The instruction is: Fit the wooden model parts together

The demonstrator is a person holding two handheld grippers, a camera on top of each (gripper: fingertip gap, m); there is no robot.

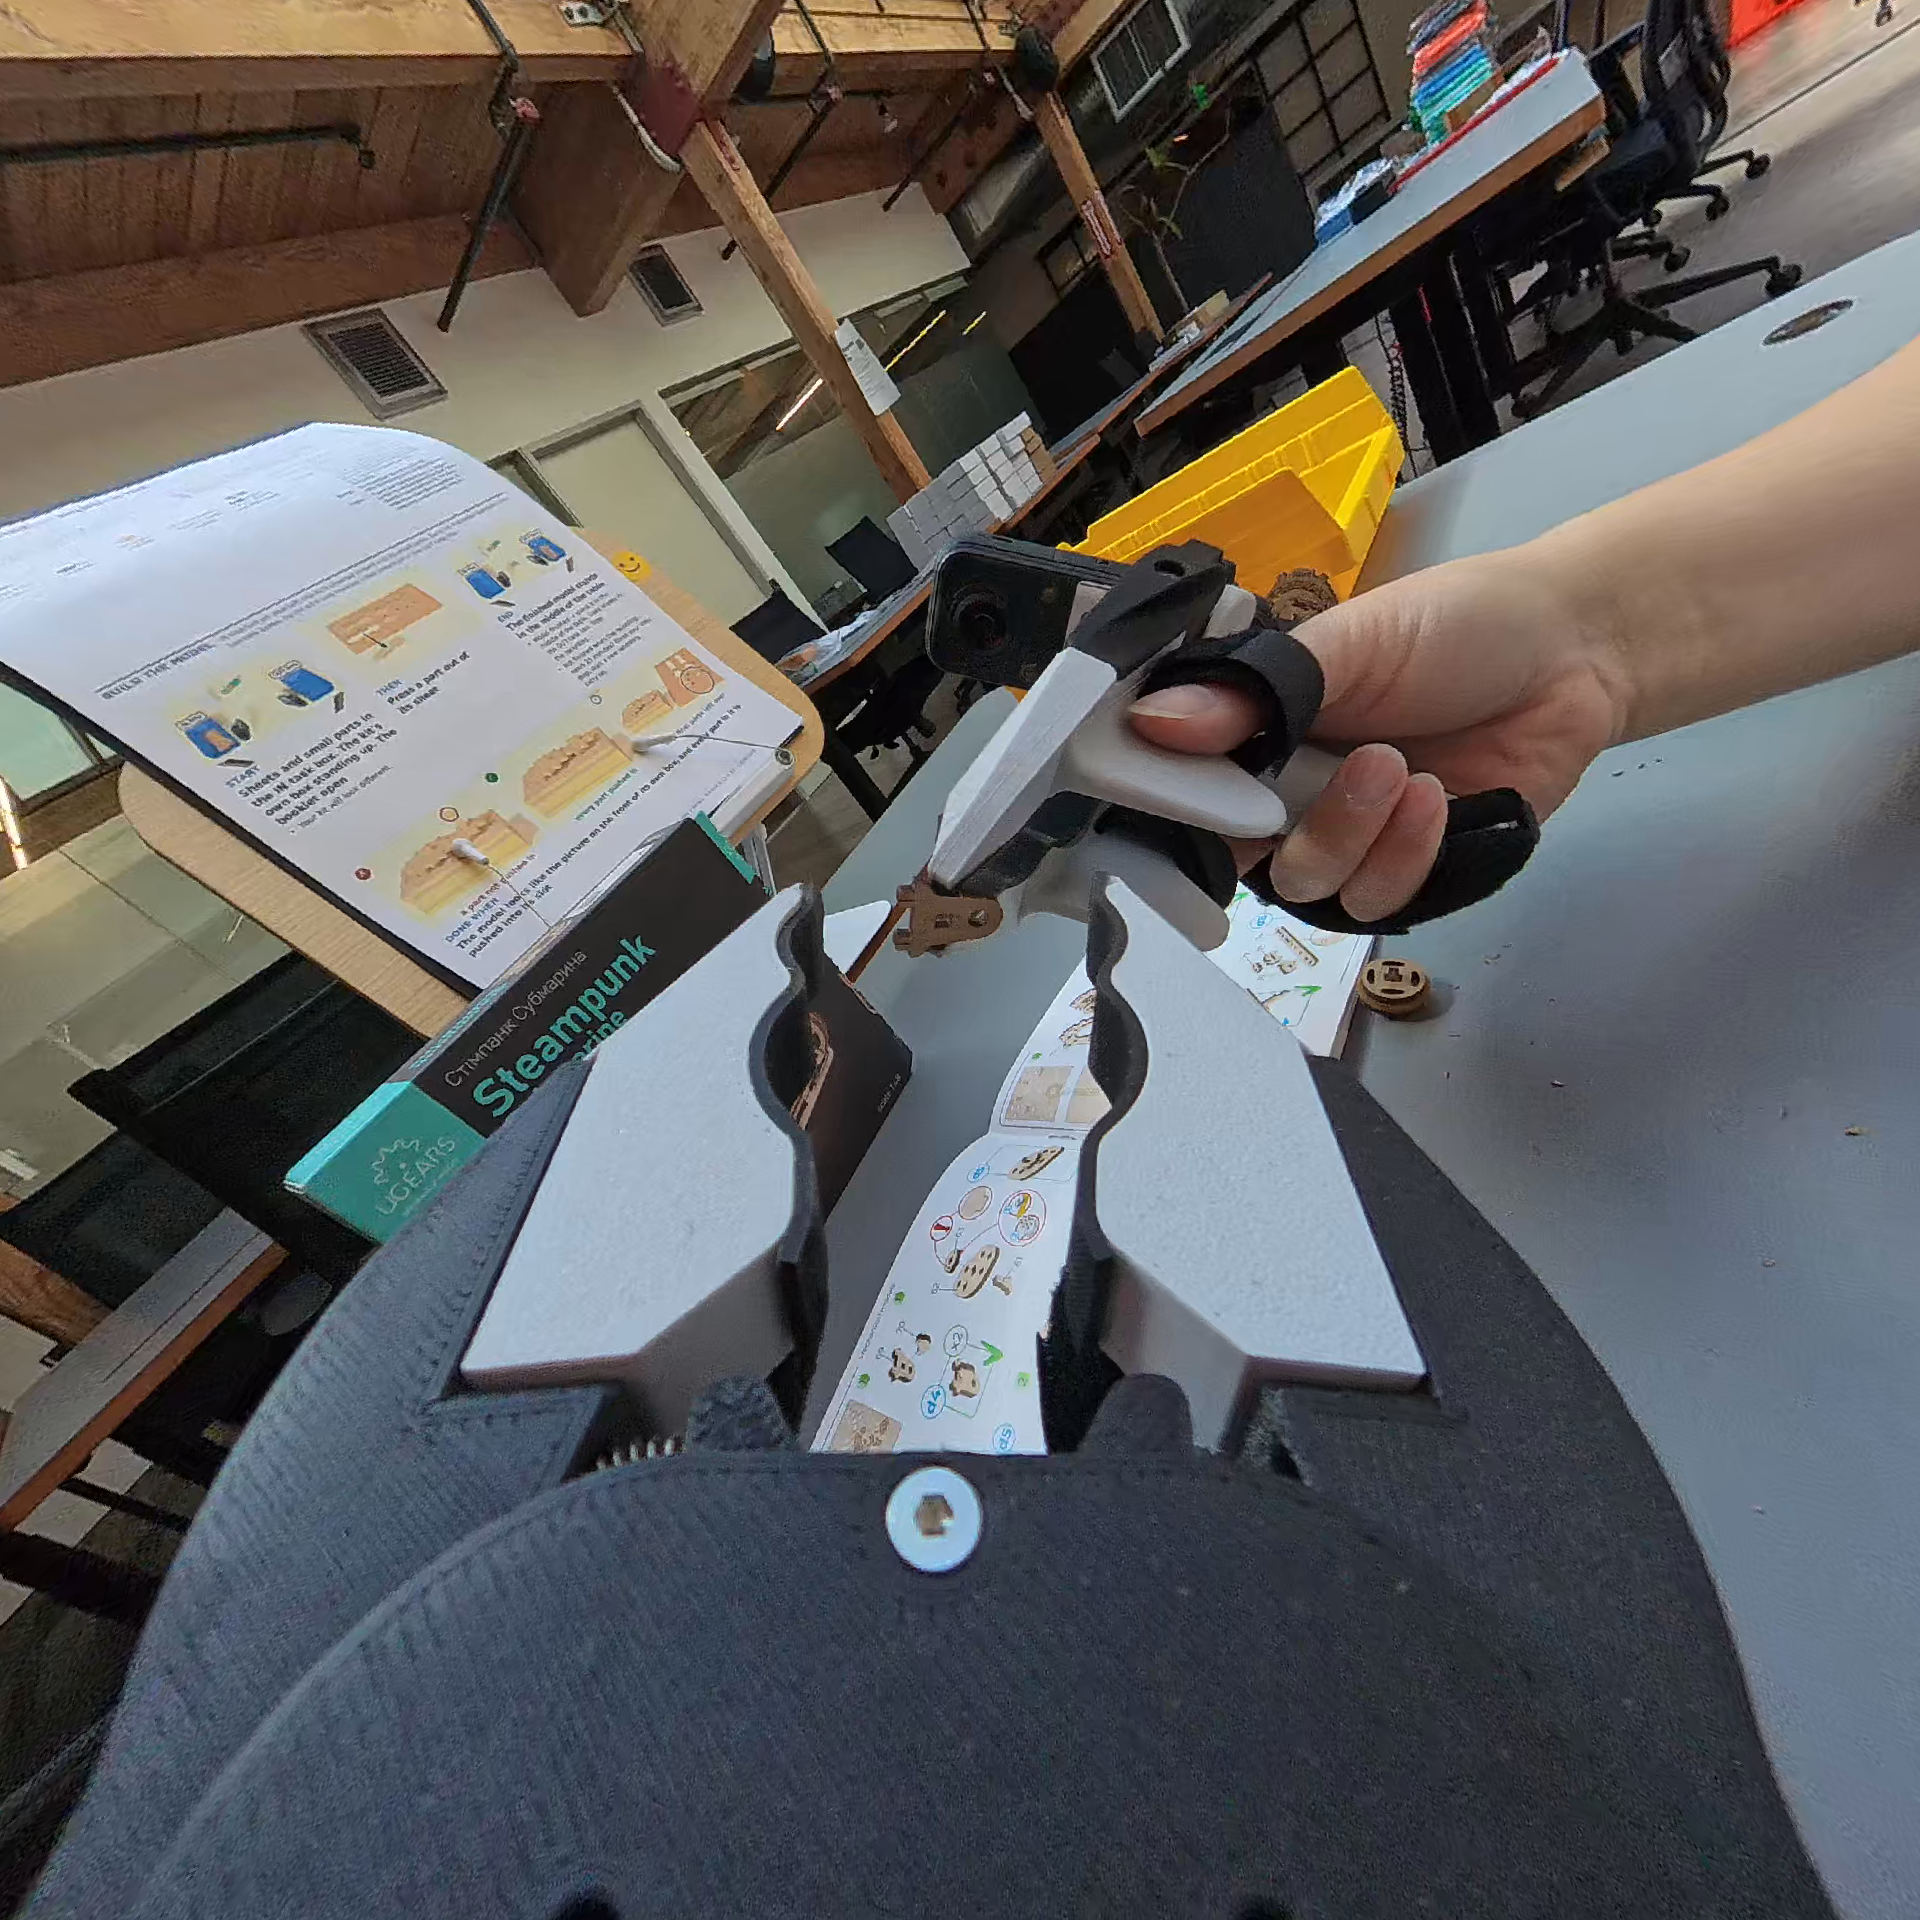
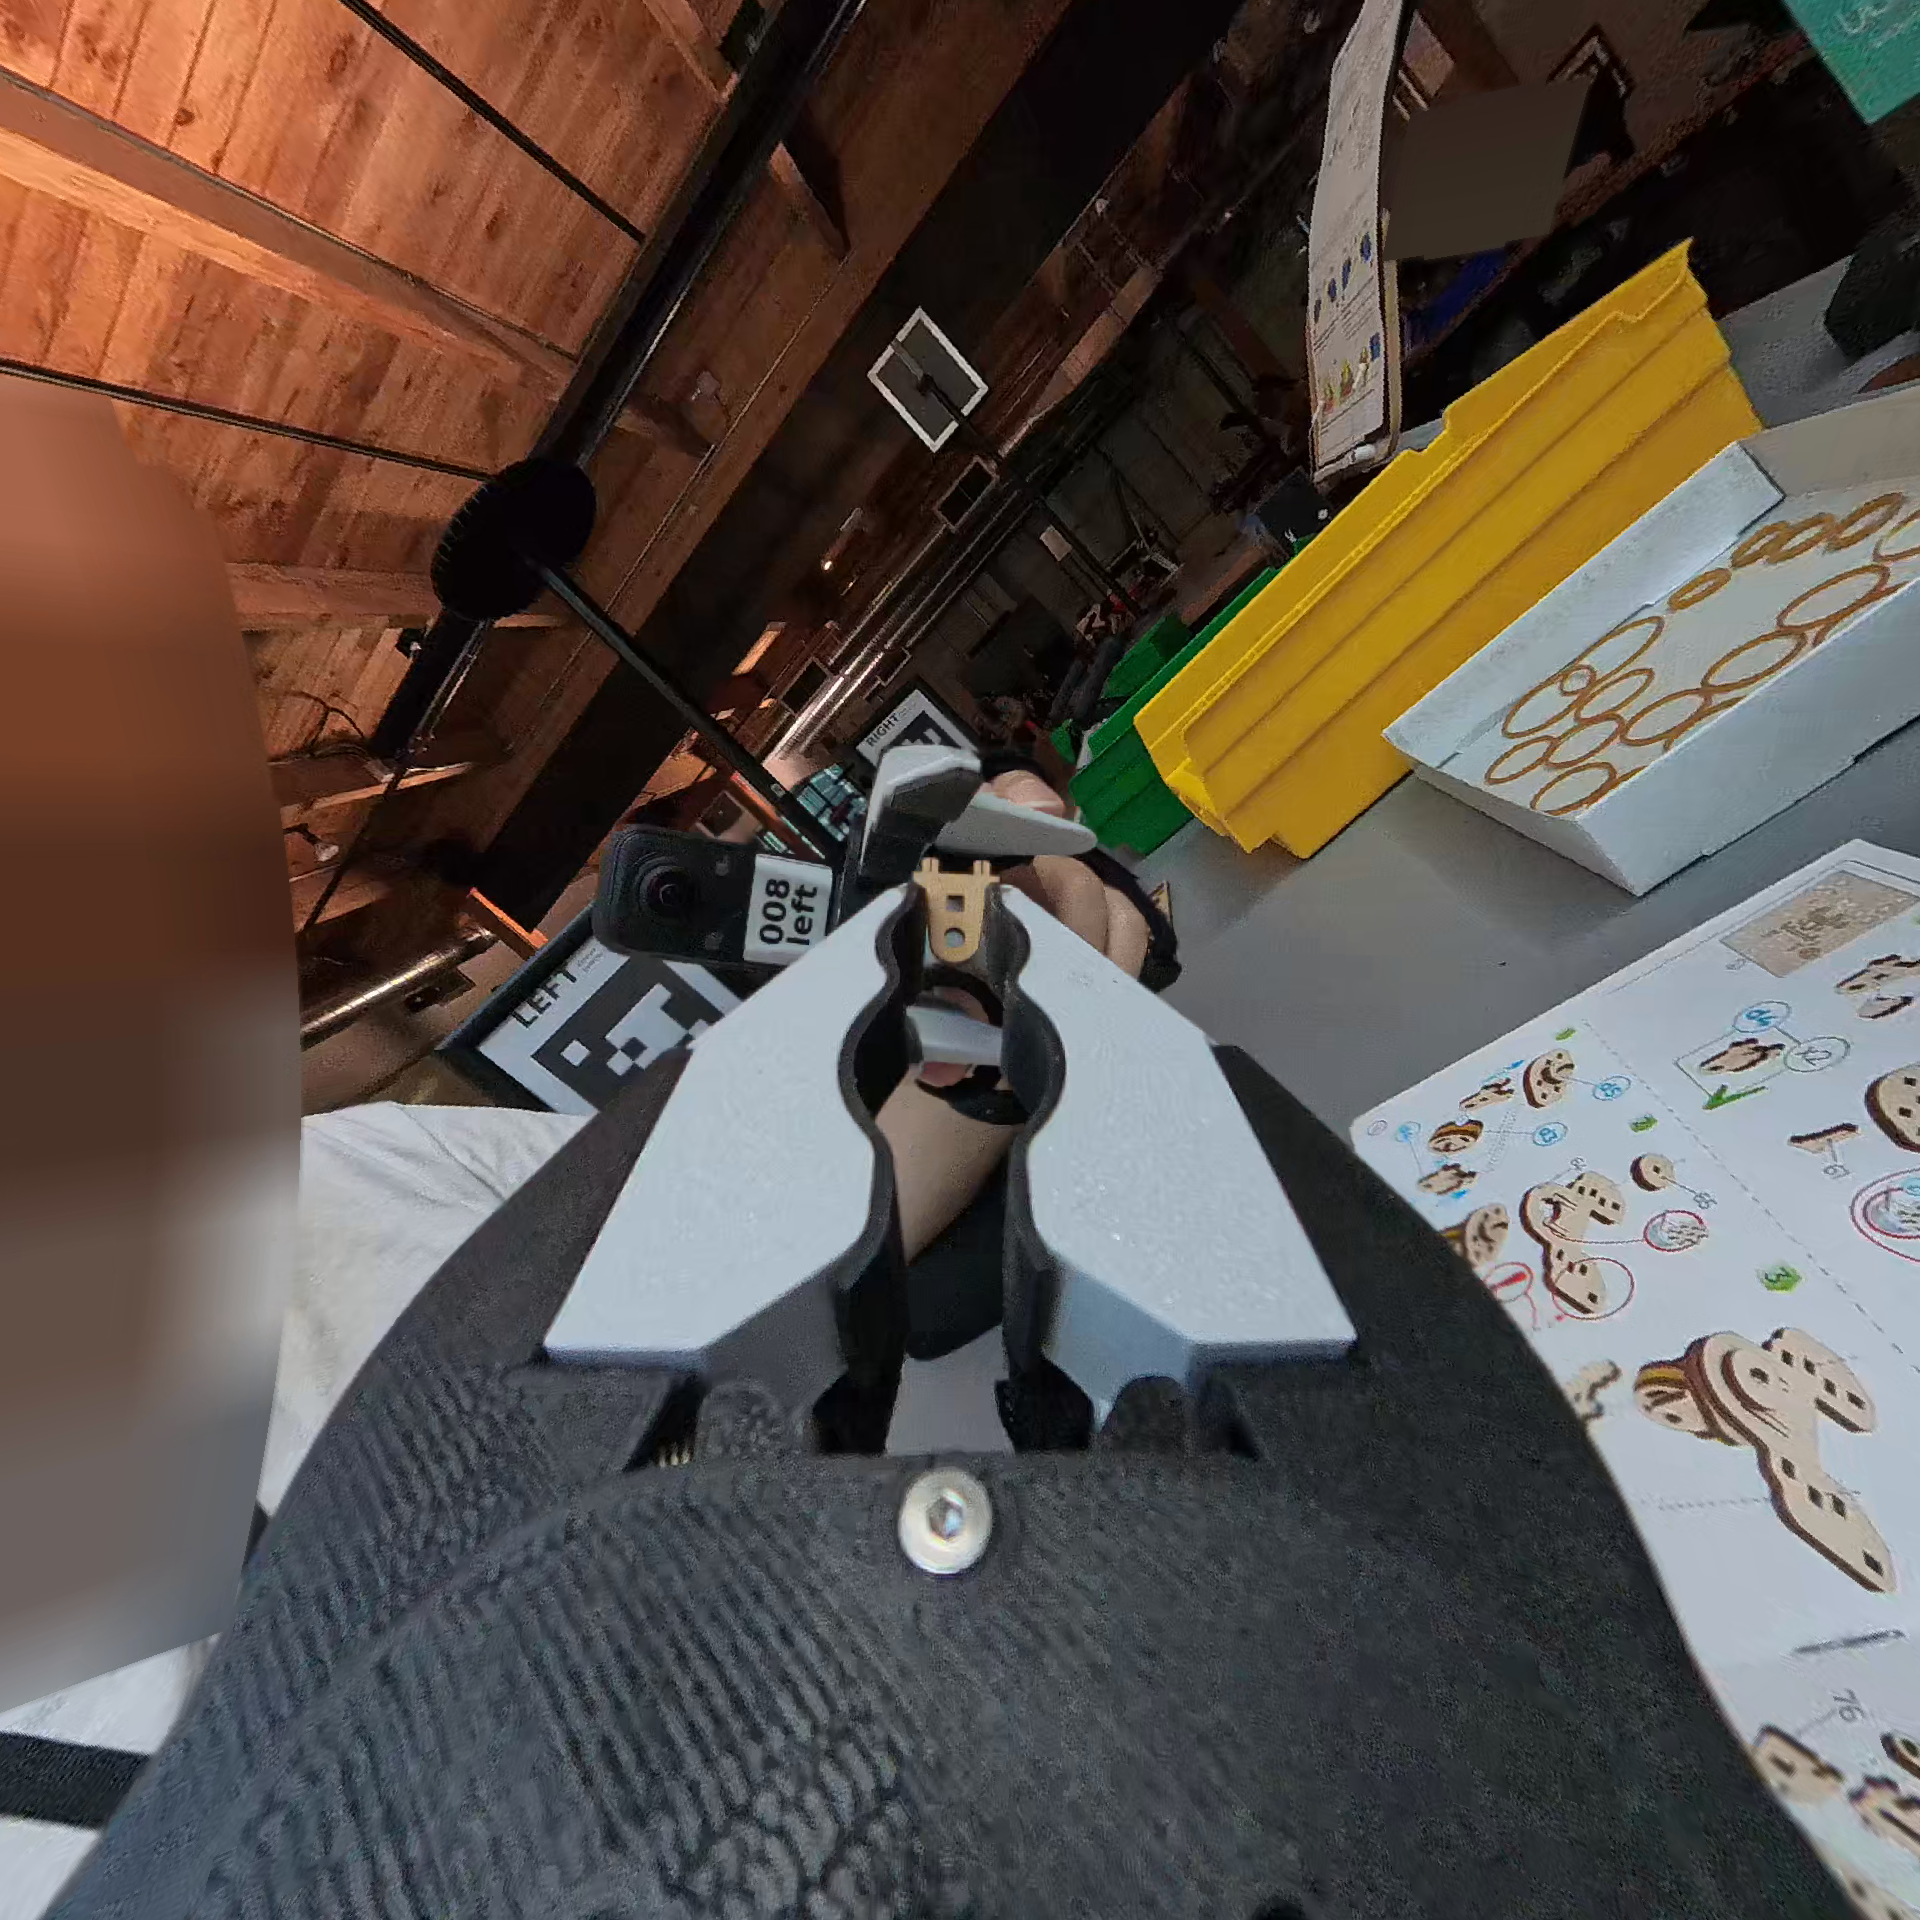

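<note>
My right gripper is shut on a small flat wooden part with holes and tabs, held at the fingertips above the grey table. In the left wrist view a hand holds that right gripper, and the same part hangs just past my left fingertips. My left gripper is open and empty, its jaws spread either side of the part without touching it. The left gripper also shows beyond the part in the right wrist view. A round wooden gear-like piece lies on the table.
An open instruction booklet lies under the grippers. The kit box stands at the left below a printed sheet on a board. Yellow bins, a green bin and a white tray of wooden rings sit behind. The tips of both grippers are at nearly the same place. The round wooden gear-like piece is about 15 cm from my left fingertips.
</note>
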